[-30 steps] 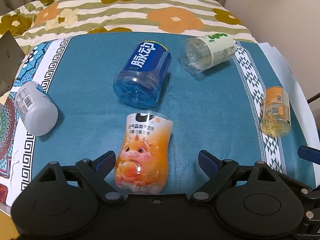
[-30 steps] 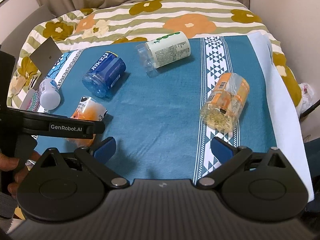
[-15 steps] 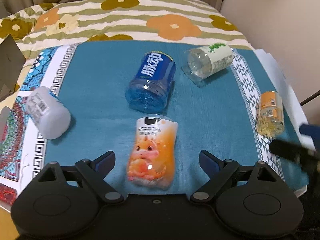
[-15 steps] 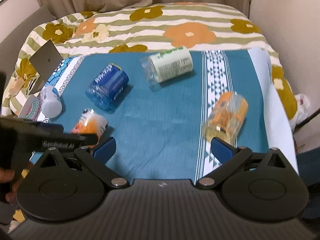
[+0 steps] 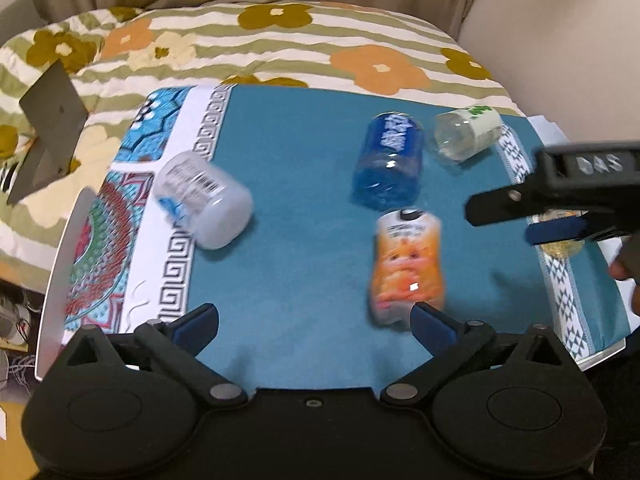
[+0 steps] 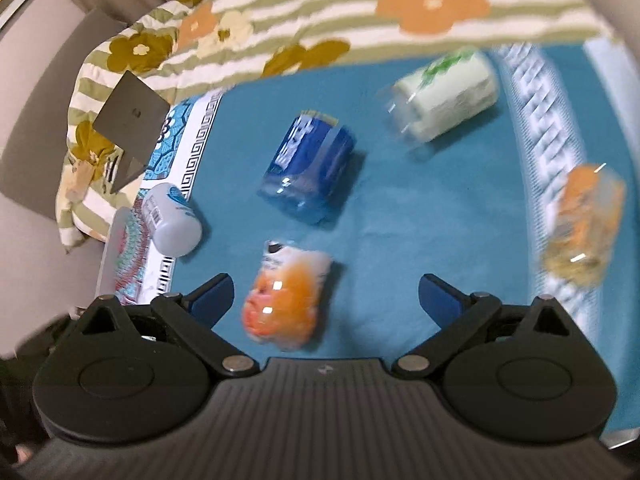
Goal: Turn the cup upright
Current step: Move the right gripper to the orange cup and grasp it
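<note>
Several cups lie on their sides on a teal mat [image 5: 304,208]. An orange cartoon cup [image 5: 406,266] lies nearest, just ahead of my left gripper's right finger; it also shows in the right wrist view [image 6: 286,300]. A blue cup [image 5: 390,164] [image 6: 310,172], a white-green cup [image 5: 466,134] [image 6: 442,96], a white cup [image 5: 202,200] [image 6: 170,220] and an orange-clear cup [image 6: 582,224] lie around it. My left gripper [image 5: 314,322] is open and empty. My right gripper [image 6: 326,298] is open and empty above the orange cartoon cup; it shows from the side in the left wrist view [image 5: 560,200].
The mat lies on a white board [image 5: 60,264] on a flowered striped quilt [image 5: 280,48]. A grey card [image 5: 48,120] stands at the left. A wall rises at the right.
Both grippers swung left. The orange cartoon cup shifted from between my left fingers to its right finger. My right gripper moved over toward that cup. Both views are motion-blurred.
</note>
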